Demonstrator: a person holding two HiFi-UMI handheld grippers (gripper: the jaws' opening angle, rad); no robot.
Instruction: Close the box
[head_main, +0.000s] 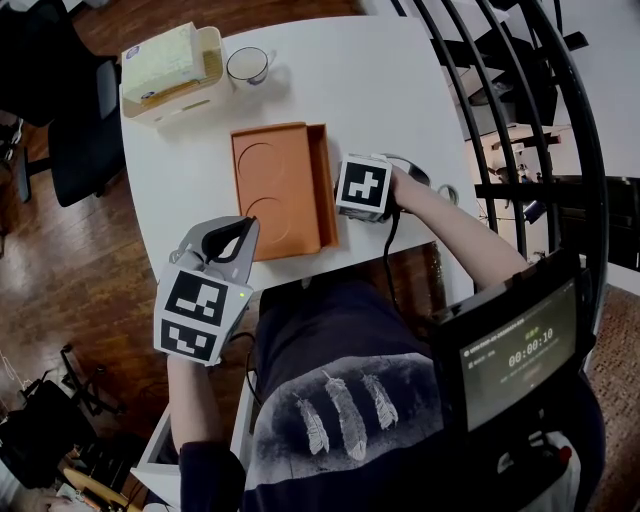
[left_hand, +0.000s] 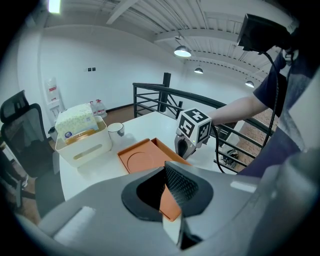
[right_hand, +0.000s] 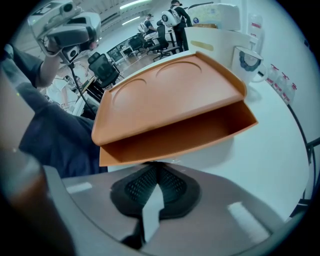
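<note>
An orange box (head_main: 282, 190) lies on the white table (head_main: 370, 90). Its lid (right_hand: 170, 92), marked with two round recesses, slants over the base, and the gap opens toward my right gripper. My right gripper (right_hand: 154, 172) is shut, with its tips right at the box's lower edge (right_hand: 150, 156); from the head its marker cube (head_main: 362, 187) hides the jaws. My left gripper (head_main: 235, 232) sits at the box's near left corner. In the left gripper view, orange shows in a narrow slit beside one pad (left_hand: 184, 186) of the left gripper (left_hand: 169, 197); whether it clamps the box I cannot tell.
A white tissue holder (head_main: 172, 75) and a white mug (head_main: 247, 66) stand at the table's far left. A black railing (head_main: 520, 120) runs along the right. A black office chair (head_main: 70, 110) stands left of the table. The table's near edge is close to the person's body.
</note>
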